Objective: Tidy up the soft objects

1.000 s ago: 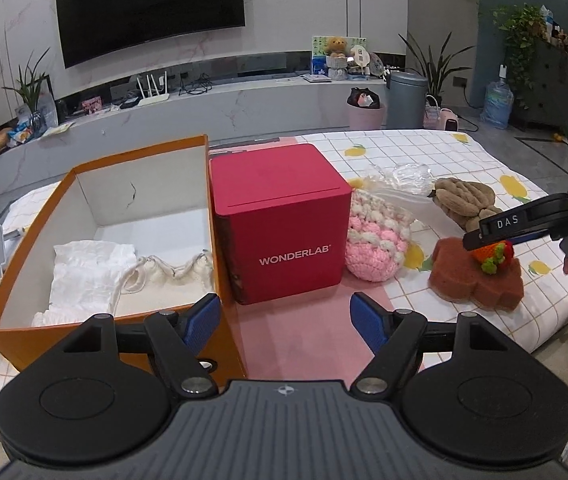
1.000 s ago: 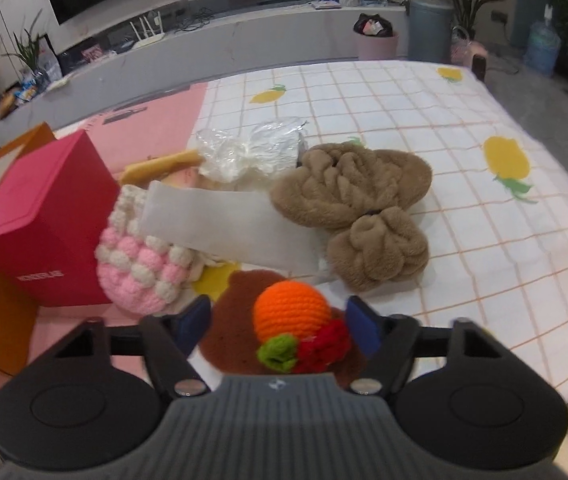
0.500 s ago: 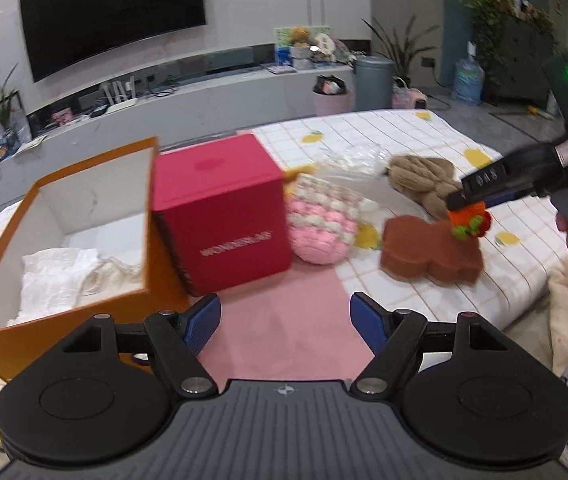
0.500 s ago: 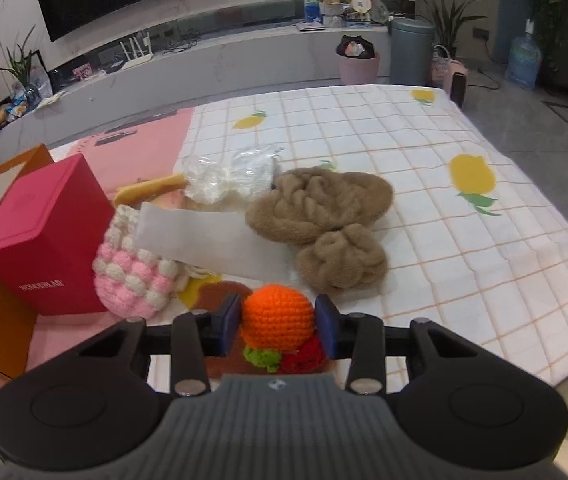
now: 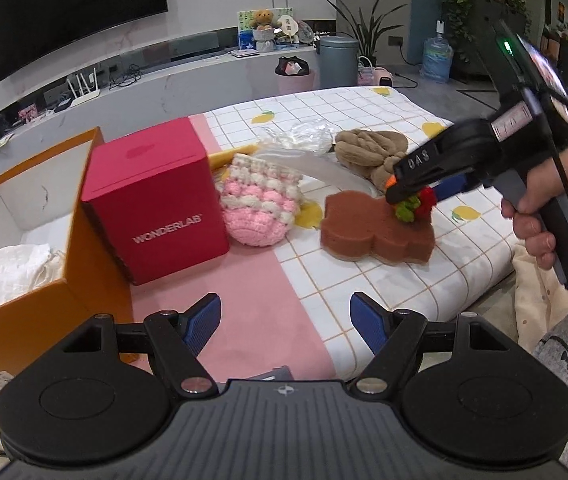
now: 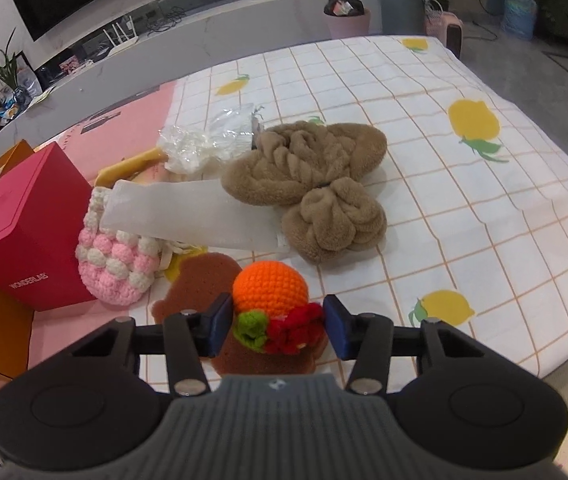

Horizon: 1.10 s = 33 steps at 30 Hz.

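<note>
An orange crochet ball with a green leaf and red flower (image 6: 270, 286) sits between the pads of my right gripper (image 6: 278, 320), just above a brown bear-shaped sponge (image 6: 200, 280). Its jaws are opening slightly, but both pads still touch the toy's sides. In the left wrist view the same toy (image 5: 415, 204) hangs at the right gripper's tips over the sponge (image 5: 375, 232). My left gripper (image 5: 285, 320) stands open over the pink mat with nothing in it. A pink-and-white crochet pouch (image 5: 258, 208) and a brown fuzzy plush (image 6: 303, 160) lie nearby.
An open orange box (image 5: 44, 300) at the left holds white cloth (image 5: 12, 268). A red WONDERLAB box (image 5: 156, 208) stands beside it. Crumpled clear plastic (image 6: 204, 140) and a white sheet (image 6: 188, 216) lie behind the pouch. The lemon-print cover (image 6: 443, 200) spreads to the right.
My right gripper closed from wide open onto the orange crochet toy, then eased a little. The left gripper slid right, away from the orange box, staying open.
</note>
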Tool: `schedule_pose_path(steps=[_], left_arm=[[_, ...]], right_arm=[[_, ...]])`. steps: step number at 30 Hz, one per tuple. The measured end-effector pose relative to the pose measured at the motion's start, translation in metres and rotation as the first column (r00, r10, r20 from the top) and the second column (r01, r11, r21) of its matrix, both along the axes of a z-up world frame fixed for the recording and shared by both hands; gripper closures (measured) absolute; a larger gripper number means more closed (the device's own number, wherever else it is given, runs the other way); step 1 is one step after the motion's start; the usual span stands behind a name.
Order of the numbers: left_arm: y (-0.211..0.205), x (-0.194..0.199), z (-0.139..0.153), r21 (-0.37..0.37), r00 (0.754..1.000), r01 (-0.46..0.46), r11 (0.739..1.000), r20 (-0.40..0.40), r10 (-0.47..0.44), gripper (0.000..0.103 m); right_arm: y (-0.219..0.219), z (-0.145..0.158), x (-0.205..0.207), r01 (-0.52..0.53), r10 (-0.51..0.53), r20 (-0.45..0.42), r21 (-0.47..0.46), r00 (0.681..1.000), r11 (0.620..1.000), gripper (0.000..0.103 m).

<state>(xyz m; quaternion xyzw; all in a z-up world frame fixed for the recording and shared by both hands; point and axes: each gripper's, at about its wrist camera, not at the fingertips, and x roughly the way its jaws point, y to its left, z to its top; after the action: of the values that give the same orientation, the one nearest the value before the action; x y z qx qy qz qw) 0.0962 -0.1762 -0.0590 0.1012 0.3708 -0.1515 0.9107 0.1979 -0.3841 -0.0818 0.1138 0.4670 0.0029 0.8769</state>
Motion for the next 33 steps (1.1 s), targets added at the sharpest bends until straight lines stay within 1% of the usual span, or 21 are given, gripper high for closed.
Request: schedule_pose_path(steps=[3,5,7,10,12,14,16,18,19,21,22,23,25,27,28,30,33], left_arm=[[-0.013,-0.004,-0.007,0.016,1.000,0.015,1.000,0.017,-0.015,0.016],[-0.023,-0.004,-0.013,-0.001,1.000,0.006,1.000,0.026,-0.006,0.016],[-0.034,-0.003,-0.020,-0.032,1.000,-0.016,0.999,0.025,0.017,0.016],[-0.050,0.002,-0.027,-0.088,0.997,-0.074,0.993,-0.024,0.072,0.016],[-0.058,0.010,-0.030,-0.124,0.992,-0.114,0.986,-0.075,0.105,0.016],[-0.065,0.019,-0.034,-0.138,0.983,-0.157,0.978,-0.122,0.140,0.016],[-0.071,0.030,-0.035,-0.150,0.970,-0.207,0.967,-0.159,0.183,0.016],[-0.076,0.040,-0.034,-0.170,0.957,-0.251,0.953,-0.193,0.217,0.016],[-0.079,0.046,-0.034,-0.184,0.945,-0.284,0.941,-0.219,0.242,0.016],[-0.083,0.058,-0.033,-0.225,0.916,-0.358,0.906,-0.273,0.295,0.016],[-0.085,0.063,-0.033,-0.246,0.903,-0.391,0.887,-0.291,0.318,0.016],[-0.090,0.068,-0.033,-0.250,0.893,-0.413,0.876,-0.298,0.337,0.015],[-0.102,0.078,-0.032,-0.229,0.884,-0.435,0.871,-0.295,0.363,0.015],[-0.113,0.086,-0.031,-0.225,0.886,-0.435,0.872,-0.279,0.370,0.015],[-0.119,0.091,-0.031,-0.209,0.882,-0.442,0.872,-0.276,0.381,0.015],[-0.128,0.099,-0.034,-0.173,0.865,-0.474,0.863,-0.277,0.420,0.015],[-0.137,0.110,-0.040,-0.132,0.829,-0.532,0.837,-0.281,0.483,0.015]], right_arm=[[-0.001,0.006,-0.004,0.004,-0.004,0.022,-0.002,1.000,1.000,0.054],[-0.004,0.014,-0.010,0.022,-0.022,0.059,-0.010,0.998,1.000,0.054],[-0.012,0.022,-0.016,0.052,-0.052,0.096,0.009,0.994,0.999,0.054],[-0.025,0.027,-0.022,0.106,-0.110,0.118,0.042,0.987,0.994,0.055],[-0.031,0.029,-0.027,0.139,-0.141,0.130,0.018,0.982,0.990,0.055],[-0.040,0.033,-0.032,0.166,-0.163,0.143,-0.009,0.976,0.986,0.055],[-0.053,0.037,-0.038,0.211,-0.208,0.161,-0.003,0.965,0.977,0.055],[-0.062,0.040,-0.043,0.254,-0.247,0.170,-0.017,0.954,0.967,0.055],[-0.066,0.041,-0.045,0.270,-0.261,0.173,-0.030,0.950,0.962,0.055],[-0.072,0.040,-0.048,0.291,-0.279,0.176,-0.044,0.944,0.956,0.055],[-0.074,0.040,-0.050,0.291,-0.278,0.181,-0.050,0.943,0.955,0.055],[-0.075,0.040,-0.051,0.295,-0.280,0.184,-0.057,0.942,0.954,0.055],[-0.078,0.042,-0.055,0.314,-0.297,0.198,-0.062,0.934,0.947,0.055],[-0.080,0.047,-0.062,0.330,-0.310,0.223,-0.059,0.924,0.942,0.055],[-0.080,0.050,-0.065,0.336,-0.315,0.237,-0.053,0.919,0.940,0.055],[-0.079,0.054,-0.068,0.329,-0.306,0.251,-0.051,0.918,0.943,0.055],[-0.076,0.053,-0.067,0.310,-0.288,0.246,-0.055,0.926,0.949,0.055]])
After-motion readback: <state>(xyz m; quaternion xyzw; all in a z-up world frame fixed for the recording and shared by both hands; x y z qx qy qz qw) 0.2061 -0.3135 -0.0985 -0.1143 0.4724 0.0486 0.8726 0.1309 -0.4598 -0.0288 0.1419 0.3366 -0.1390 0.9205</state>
